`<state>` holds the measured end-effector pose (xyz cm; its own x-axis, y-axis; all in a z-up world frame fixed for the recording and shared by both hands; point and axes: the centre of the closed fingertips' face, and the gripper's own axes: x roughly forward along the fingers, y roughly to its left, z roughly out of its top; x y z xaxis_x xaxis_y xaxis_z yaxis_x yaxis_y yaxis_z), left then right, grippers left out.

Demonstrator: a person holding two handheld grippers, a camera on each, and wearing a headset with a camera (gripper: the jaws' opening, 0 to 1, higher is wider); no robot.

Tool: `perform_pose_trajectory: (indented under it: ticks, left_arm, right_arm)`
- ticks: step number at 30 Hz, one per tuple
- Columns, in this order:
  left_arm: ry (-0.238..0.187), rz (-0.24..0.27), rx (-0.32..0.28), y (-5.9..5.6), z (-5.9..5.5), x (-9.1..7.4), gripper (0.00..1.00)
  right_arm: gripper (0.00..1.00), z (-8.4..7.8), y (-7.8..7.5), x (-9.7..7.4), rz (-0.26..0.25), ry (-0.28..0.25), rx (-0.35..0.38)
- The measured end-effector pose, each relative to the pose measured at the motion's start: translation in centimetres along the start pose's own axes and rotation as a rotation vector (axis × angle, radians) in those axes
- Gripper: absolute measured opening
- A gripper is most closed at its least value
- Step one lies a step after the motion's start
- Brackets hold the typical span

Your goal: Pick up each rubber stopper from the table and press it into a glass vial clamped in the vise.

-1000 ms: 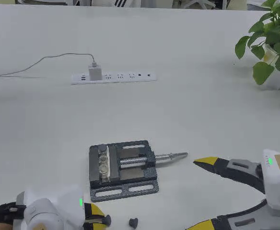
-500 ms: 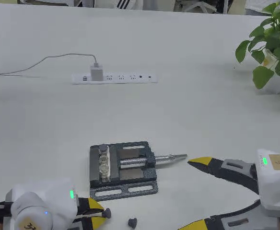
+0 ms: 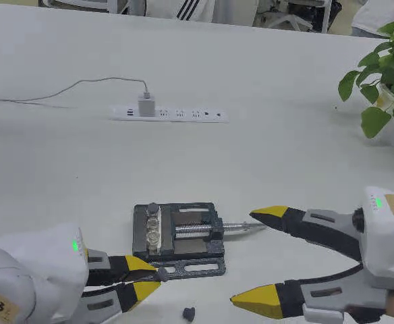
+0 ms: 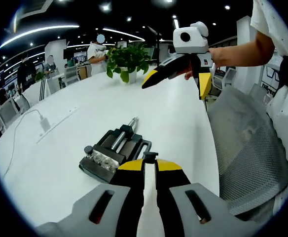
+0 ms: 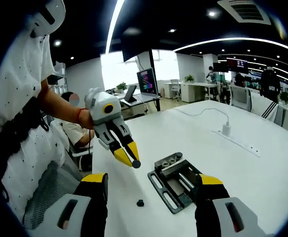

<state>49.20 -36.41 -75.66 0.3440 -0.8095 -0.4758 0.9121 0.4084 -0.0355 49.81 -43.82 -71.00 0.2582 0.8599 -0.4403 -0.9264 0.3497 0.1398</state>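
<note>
Gripping a dark rubber stopper (image 3: pixel 162 273) at its yellow tips, the left claw (image 3: pixel 158 276) has its jaws drawn almost together around it. In the right gripper view this claw (image 5: pixel 129 158) hangs above the bench (image 3: pixel 271 155), with the stopper (image 5: pixel 135 164) clear of the surface. The left gripper view looks along the jaws past the stopper (image 4: pixel 149 155) toward the vise (image 4: pixel 112 150).

The vise (image 3: pixel 183 236) stands on the bench just beyond the left claw, its screw handle pointing toward the right claw (image 3: pixel 259 256). A row of glass vials (image 3: pixel 154 229) is clamped upright between its jaws, and a dark cap (image 3: pixel 153 208) sits at the far end of the row.

The right claw is spread wide and holds nothing. Its upper tip lies near the end of the screw handle.

A second stopper (image 3: pixel 189 312) lies loose on the bench, nearer the person than the vise. A power strip (image 3: pixel 170 113) and a potted plant (image 3: pixel 386 74) stand well apart.
</note>
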Motion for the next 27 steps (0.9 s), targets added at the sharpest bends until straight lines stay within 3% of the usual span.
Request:
perform_pose_trajectory:
  ticks: [7, 12, 27]
  left_arm:
    - [-0.079, 0.002, 0.01, -0.3, 3.1, -0.9, 0.04]
    - [-0.114, -0.002, 0.031, -0.9, 4.6, -1.3, 0.04]
    - [-0.155, -0.023, 0.051, -2.5, 6.6, -2.0, 0.04]
  right_arm:
    - [0.65, 2.6, 1.3, 0.6, 0.036, -0.017, -0.005]
    - [0.58, 3.7, 2.3, 0.8, 0.068, -0.019, -0.019]
    - [0.27, 4.3, 4.7, 1.6, 0.178, 0.03, -0.044]
